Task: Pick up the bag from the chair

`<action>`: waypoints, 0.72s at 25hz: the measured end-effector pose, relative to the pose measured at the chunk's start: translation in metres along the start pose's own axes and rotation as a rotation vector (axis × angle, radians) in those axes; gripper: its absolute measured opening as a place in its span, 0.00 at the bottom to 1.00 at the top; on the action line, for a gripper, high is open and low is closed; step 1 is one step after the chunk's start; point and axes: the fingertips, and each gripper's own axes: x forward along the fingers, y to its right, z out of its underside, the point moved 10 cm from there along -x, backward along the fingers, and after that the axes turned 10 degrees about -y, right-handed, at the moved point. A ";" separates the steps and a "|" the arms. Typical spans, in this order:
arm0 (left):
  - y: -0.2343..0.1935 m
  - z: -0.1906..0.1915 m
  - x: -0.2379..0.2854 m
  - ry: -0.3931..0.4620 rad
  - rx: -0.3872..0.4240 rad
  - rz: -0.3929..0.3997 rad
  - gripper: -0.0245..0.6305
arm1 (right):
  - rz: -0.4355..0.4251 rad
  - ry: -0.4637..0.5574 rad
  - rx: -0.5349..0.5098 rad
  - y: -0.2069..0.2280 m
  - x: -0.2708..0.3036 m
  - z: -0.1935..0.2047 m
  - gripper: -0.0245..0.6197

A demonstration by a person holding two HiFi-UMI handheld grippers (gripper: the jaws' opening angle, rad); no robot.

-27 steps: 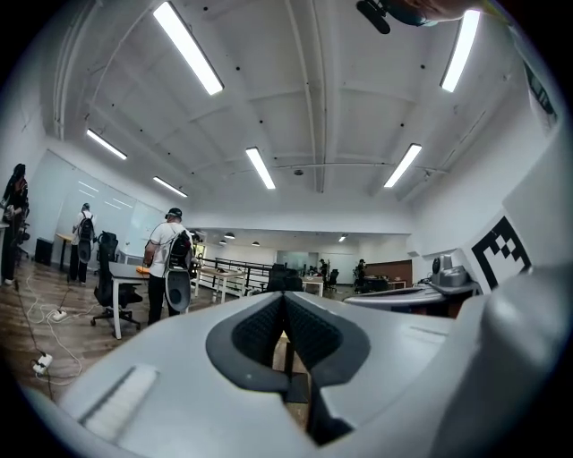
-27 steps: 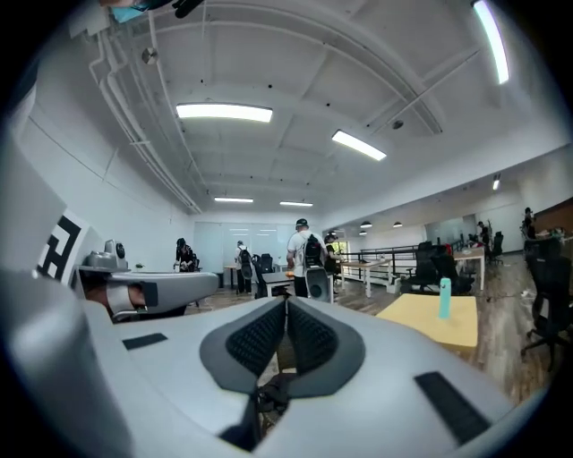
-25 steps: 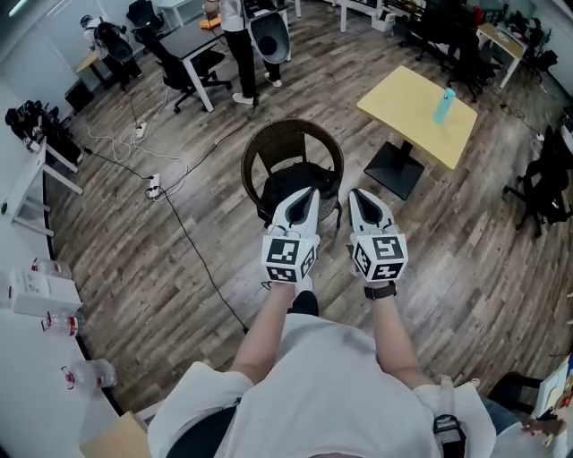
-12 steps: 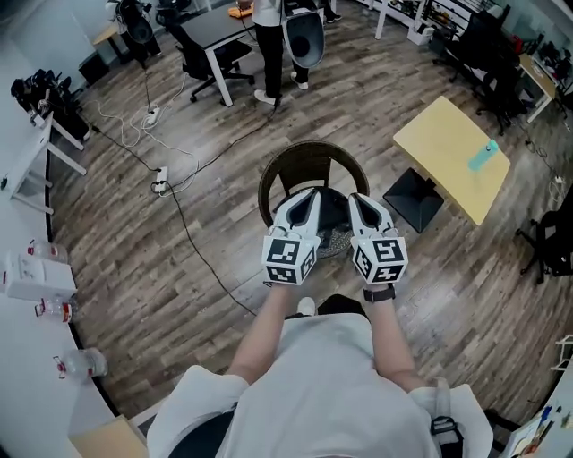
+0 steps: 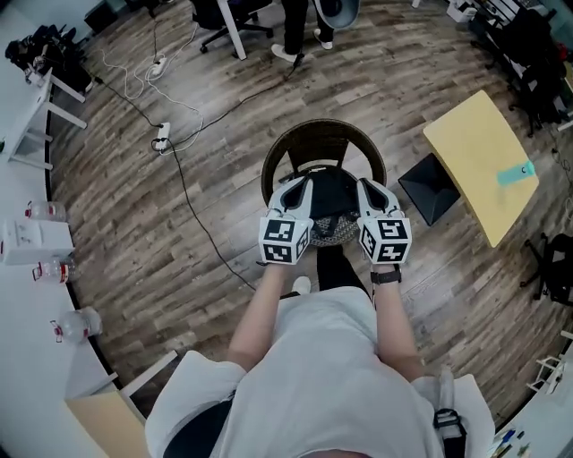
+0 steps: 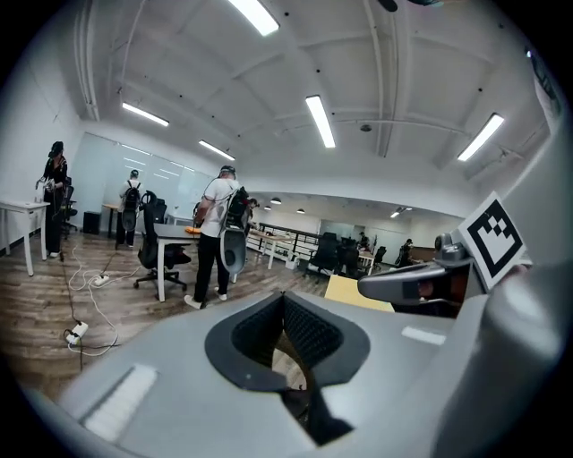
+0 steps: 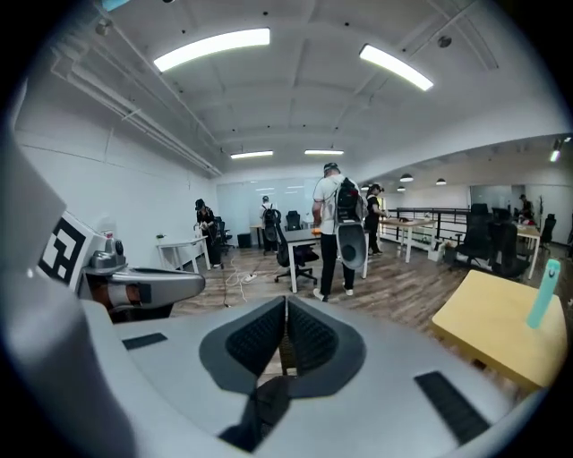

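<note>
A round wicker chair (image 5: 318, 143) stands on the wood floor just ahead of me. On its seat lies a black bag (image 5: 330, 194). My left gripper (image 5: 300, 186) hovers over the bag's left side and my right gripper (image 5: 367, 187) over its right side, both above the seat. In the left gripper view the ribbed pads (image 6: 304, 333) meet with nothing between them. The right gripper view shows its pads (image 7: 306, 335) closed together too, and empty. Neither gripper view shows the bag; both look out across the office.
A yellow table (image 5: 479, 152) with a teal bottle (image 5: 516, 173) and a black base (image 5: 431, 189) stands to the right. A black cable (image 5: 191, 206) runs over the floor on the left. A person's legs (image 5: 297, 27) stand beyond the chair. A white counter (image 5: 27, 268) holds bottles.
I have walked up to the chair. It has come from well ahead to right under both grippers, which now flank the bag. Both stay shut.
</note>
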 end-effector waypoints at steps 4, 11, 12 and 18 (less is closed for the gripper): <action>-0.020 0.007 0.043 -0.083 -0.034 -0.020 0.05 | -0.030 -0.082 0.009 0.033 0.049 0.000 0.06; -0.047 0.042 0.101 -0.238 -0.102 -0.045 0.06 | -0.127 -0.265 0.020 0.064 0.121 0.031 0.06; -0.050 0.048 0.108 -0.263 -0.109 -0.046 0.06 | -0.136 -0.289 0.018 0.066 0.129 0.036 0.06; -0.071 0.090 0.149 -0.403 -0.154 -0.044 0.09 | -0.188 -0.412 0.009 0.081 0.180 0.071 0.06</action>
